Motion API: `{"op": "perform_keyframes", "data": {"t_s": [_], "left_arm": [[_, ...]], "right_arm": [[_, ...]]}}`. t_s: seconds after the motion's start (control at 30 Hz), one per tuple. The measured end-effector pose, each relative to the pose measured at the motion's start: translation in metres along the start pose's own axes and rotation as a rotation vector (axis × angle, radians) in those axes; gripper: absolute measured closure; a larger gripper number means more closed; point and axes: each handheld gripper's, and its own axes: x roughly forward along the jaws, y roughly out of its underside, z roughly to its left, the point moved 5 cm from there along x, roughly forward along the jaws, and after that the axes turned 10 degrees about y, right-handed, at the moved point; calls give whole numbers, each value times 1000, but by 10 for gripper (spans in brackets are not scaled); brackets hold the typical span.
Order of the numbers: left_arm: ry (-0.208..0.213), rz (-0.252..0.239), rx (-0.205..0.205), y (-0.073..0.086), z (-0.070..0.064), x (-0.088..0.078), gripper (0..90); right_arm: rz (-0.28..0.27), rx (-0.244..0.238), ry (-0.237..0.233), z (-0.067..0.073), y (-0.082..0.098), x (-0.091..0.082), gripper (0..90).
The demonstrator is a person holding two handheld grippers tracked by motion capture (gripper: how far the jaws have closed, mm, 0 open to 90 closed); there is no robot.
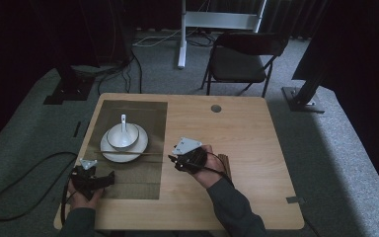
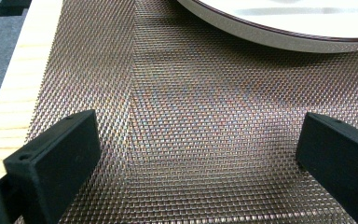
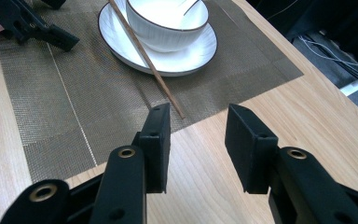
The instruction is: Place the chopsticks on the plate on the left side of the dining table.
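Chopstick (image 3: 145, 57) resting across the plate (image 3: 121, 46) rim, upper centre of the right gripper view, long axis slanting from upper left to its tip just above the right gripper (image 3: 198, 142). Jaws released, empty. Left gripper (image 2: 198, 154) likewise open over the mat (image 2: 191, 116), farther off.

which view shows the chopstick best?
Right gripper view: the chopstick runs close and sharp across the plate rim onto the mat, its tip just ahead of the right gripper. In the high view it is a thin line along the plate's near edge. The left gripper view gives plate rim and mat.
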Motion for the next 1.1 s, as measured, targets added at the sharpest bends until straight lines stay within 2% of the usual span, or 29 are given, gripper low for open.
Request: {"op": "perform_keyframes", "data": {"t_s": [0.13, 0.5, 0.73, 1.1], "left_arm": [[0, 0, 0, 0, 0, 0, 1], [0, -1, 0, 0, 0, 0, 1], [-1, -1, 0, 0, 0, 0, 1], [-1, -1, 0, 0, 0, 0, 1]], "right_arm": [[8, 9, 9, -3, 6, -3, 601], [14, 81, 39, -15, 30, -18, 594], [28, 95, 46, -18, 42, -24, 594], [31, 100, 53, -20, 48, -30, 593]]}}
